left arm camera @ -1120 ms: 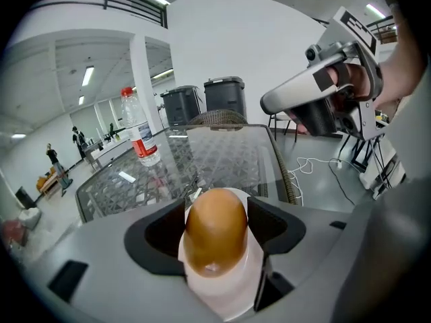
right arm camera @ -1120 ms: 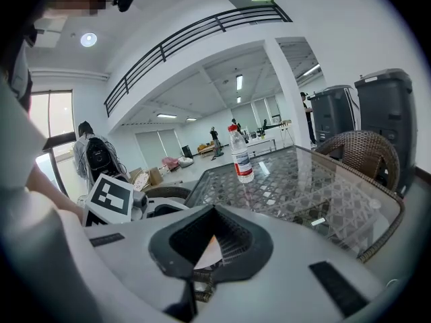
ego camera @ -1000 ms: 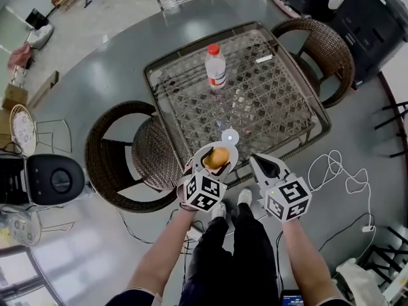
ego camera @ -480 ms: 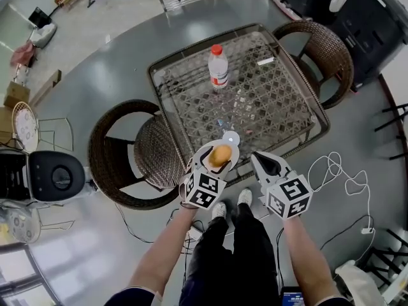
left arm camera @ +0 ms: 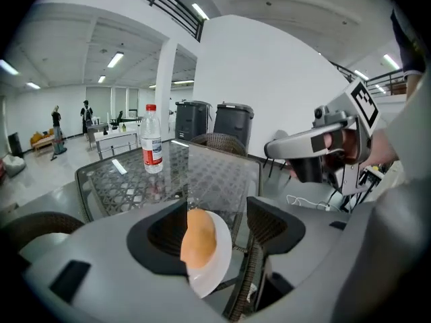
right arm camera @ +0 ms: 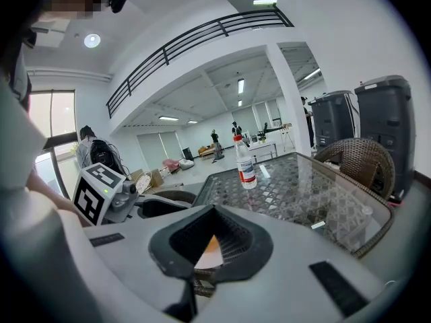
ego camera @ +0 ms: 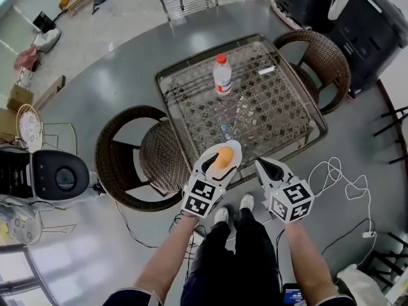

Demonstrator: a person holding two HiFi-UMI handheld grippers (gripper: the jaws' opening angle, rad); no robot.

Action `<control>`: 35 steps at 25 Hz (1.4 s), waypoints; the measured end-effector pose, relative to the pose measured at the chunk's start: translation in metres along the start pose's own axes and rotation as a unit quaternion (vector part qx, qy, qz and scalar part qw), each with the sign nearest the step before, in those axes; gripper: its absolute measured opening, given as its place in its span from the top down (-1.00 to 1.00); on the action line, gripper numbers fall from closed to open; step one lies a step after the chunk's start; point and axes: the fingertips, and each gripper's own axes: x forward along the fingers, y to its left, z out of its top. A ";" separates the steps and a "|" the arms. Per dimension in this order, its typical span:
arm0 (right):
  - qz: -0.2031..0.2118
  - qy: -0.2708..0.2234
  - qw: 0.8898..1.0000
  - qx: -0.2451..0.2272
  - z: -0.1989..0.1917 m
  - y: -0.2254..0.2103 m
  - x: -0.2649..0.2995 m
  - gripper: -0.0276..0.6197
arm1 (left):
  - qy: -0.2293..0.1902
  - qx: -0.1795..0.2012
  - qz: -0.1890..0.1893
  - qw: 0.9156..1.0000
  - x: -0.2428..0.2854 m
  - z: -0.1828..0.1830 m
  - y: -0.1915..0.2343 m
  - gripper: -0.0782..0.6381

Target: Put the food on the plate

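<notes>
— Where is the food?

— A bread roll, orange-brown, lies on a small white plate. The left gripper carries that plate over the near edge of the glass-topped table. The head view shows it from above, roll in the middle of the plate.

— How is the plate gripped?

— Only the left gripper view tells that. There the plate stands edge-on between the two black pads, with the roll against the left-hand pad. The jaws are drawn in on the plate but wide enough apart to take it. A strip of wicker shows between the plate and the other pad, so I cannot tell how that side touches.

— And the right gripper?

— It is just beside the left one and apart from it. Its own view shows the jaws pressed together along a seam, with nothing between them. A scrap of orange and white shows through the notch above.

— What else is there?

— A bottle with a red cap stands upright on the far part of the table, well apart from the plate. The head view alone shows a wicker chair at the table's left and a white cable on the floor. The left gripper view alone shows dark bins beyond the table.
</notes>
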 end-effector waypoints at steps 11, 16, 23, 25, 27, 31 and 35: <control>0.022 -0.013 1.000 -0.016 0.023 0.035 -0.010 0.91 | -0.066 -0.035 -0.010 0.997 -0.052 0.041 -0.017 0.55; 0.035 -0.021 0.998 -0.038 0.037 0.056 -0.017 0.91 | -0.079 -0.051 -0.002 0.996 -0.076 0.049 -0.017 0.76; 0.049 -0.040 0.996 -0.062 0.057 0.076 -0.022 0.91 | -0.091 -0.051 -0.004 0.995 -0.096 0.061 -0.026 0.76; 0.054 -0.047 0.995 -0.066 0.063 0.081 -0.023 0.91 | -0.097 -0.048 -0.002 0.994 -0.101 0.066 -0.026 0.76; 0.057 -0.052 0.995 -0.069 0.066 0.086 -0.025 0.91 | -0.101 -0.046 -0.003 0.994 -0.105 0.069 -0.027 0.76; 0.062 -0.058 0.994 -0.074 0.068 0.096 -0.024 0.91 | -0.113 -0.048 -0.003 0.992 -0.114 0.073 -0.024 0.76; 0.063 -0.061 0.993 -0.074 0.071 0.097 -0.025 0.91 | -0.119 -0.048 -0.004 0.992 -0.116 0.078 -0.024 0.76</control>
